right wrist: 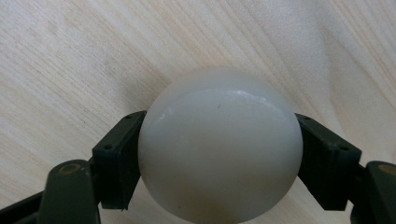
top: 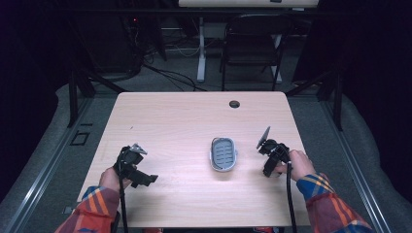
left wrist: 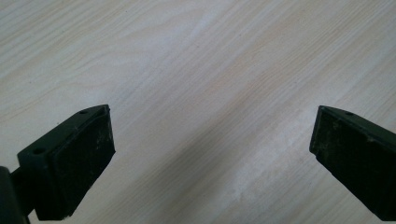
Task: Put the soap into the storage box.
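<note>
Right gripper view: the right tongs (right wrist: pixel 219 154) clamp a white ball (right wrist: pixel 219 144) between both jaws, above the table (right wrist: pixel 70 56). Left tongs (left wrist: pixel 212 154) stand wide apart, empty. The grey tray (top: pixel 223 154) between them appears unfilled; placing seemingly remains.

The table (top: pixel 194 116) was mostly bare wood. Only a grey dish (top: pixel 223 154) stood near the middle, between both grippers, with free room all around it.
</note>
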Tool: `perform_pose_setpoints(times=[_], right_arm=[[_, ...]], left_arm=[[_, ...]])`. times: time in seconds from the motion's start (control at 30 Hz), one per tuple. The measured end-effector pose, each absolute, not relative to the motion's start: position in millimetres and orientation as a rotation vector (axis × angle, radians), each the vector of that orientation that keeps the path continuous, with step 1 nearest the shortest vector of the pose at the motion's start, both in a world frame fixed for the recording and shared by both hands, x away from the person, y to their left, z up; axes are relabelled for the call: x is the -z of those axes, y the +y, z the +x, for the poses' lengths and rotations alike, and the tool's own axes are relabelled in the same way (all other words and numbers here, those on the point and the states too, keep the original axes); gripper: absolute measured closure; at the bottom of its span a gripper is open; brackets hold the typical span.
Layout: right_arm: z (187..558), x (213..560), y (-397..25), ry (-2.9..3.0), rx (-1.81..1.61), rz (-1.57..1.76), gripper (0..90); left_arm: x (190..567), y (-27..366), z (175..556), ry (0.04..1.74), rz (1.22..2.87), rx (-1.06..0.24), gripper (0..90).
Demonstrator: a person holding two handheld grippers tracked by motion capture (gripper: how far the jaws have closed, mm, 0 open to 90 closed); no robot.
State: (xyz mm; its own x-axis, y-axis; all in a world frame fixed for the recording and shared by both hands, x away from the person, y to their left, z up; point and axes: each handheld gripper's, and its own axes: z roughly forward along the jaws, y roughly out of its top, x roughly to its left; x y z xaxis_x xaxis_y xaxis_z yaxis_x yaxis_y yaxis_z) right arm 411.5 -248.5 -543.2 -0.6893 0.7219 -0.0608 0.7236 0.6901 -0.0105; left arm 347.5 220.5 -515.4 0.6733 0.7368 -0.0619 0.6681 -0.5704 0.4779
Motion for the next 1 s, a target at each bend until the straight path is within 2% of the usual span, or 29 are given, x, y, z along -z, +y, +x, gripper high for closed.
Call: perform_pose_setpoints(times=[1.0], right_arm=[[406.7, 532.1, -244.8, 2.818, -0.001, 1.213, 24.5]], left_arm=[[515.2, 220.5, 347.4, 1.088, 2.420, -0.198, 0.0]])
